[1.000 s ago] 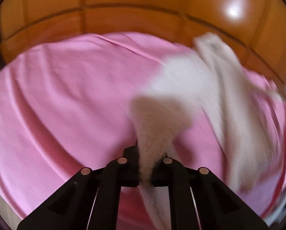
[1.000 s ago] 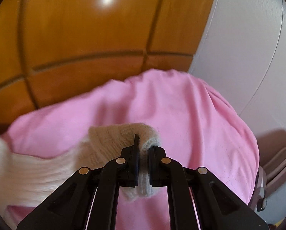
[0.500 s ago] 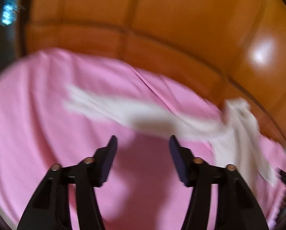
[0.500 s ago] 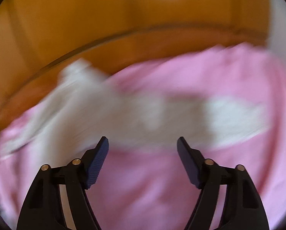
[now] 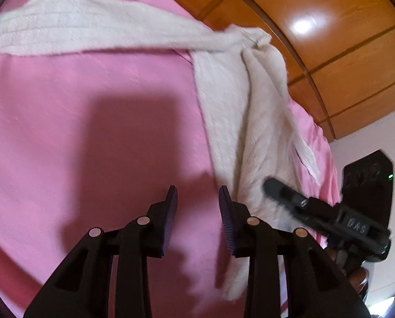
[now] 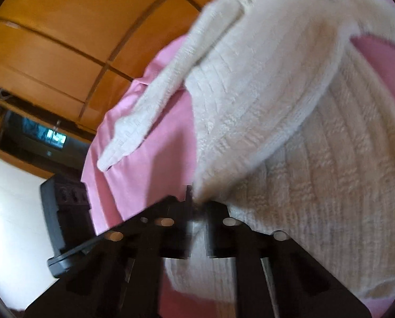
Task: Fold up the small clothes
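A cream knitted sweater [image 5: 239, 111] lies on a pink sheet [image 5: 91, 122]. One sleeve stretches across the top left of the left wrist view. My left gripper [image 5: 197, 198] is open and empty just above the sheet, to the left of the sweater's body. The right gripper [image 5: 276, 188] shows there at the sweater's lower right edge. In the right wrist view the sweater [image 6: 290, 106] fills the right side, a sleeve [image 6: 144, 116] trailing left. My right gripper [image 6: 197, 209] is shut on a fold of the sweater's edge.
An orange wooden panelled wall [image 5: 329, 34] stands behind the pink sheet. A black device [image 5: 367, 180] sits by the white wall at right. In the right wrist view a black box [image 6: 62, 212] and a dark screen [image 6: 38, 135] are at left, beyond the sheet's edge [image 6: 96, 159].
Both grippers released the sweater and opened half a second ago. Now the right gripper has shut on the sweater's edge again. The left gripper has swung closer to the sheet and stays open.
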`<move>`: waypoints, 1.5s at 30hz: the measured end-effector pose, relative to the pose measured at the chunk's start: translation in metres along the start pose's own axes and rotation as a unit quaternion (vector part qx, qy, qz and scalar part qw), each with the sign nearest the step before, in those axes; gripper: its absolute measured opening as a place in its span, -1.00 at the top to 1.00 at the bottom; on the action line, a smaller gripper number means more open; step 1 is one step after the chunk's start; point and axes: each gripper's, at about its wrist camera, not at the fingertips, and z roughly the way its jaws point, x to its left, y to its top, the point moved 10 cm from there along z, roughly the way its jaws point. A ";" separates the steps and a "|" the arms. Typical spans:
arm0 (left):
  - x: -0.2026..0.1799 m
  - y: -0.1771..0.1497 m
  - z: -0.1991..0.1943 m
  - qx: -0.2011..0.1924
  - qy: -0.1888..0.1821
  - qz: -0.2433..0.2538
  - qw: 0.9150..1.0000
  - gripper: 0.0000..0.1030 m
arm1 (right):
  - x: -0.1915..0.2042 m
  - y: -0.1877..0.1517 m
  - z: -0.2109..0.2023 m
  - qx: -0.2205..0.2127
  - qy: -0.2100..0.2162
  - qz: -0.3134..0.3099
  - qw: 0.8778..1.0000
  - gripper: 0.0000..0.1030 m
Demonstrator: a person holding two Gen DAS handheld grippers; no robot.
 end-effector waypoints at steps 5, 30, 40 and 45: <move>-0.023 -0.018 0.009 0.021 -0.031 0.003 0.999 0.30 | -0.008 0.031 -0.085 -0.091 -0.040 -0.050 0.994 0.90; 0.005 -0.007 -0.214 -0.075 0.021 0.056 0.995 0.92 | -0.072 0.002 -0.231 -0.178 -0.094 -0.015 0.979 0.92; 0.108 -0.062 -0.159 -0.027 0.127 -0.034 0.991 0.60 | -0.173 -0.070 -0.162 -0.074 -0.207 0.050 0.974 0.92; 0.143 -0.010 -0.205 -0.110 0.210 -0.020 0.971 0.27 | -0.148 -0.040 -0.183 -0.134 -0.271 -0.016 0.953 -0.08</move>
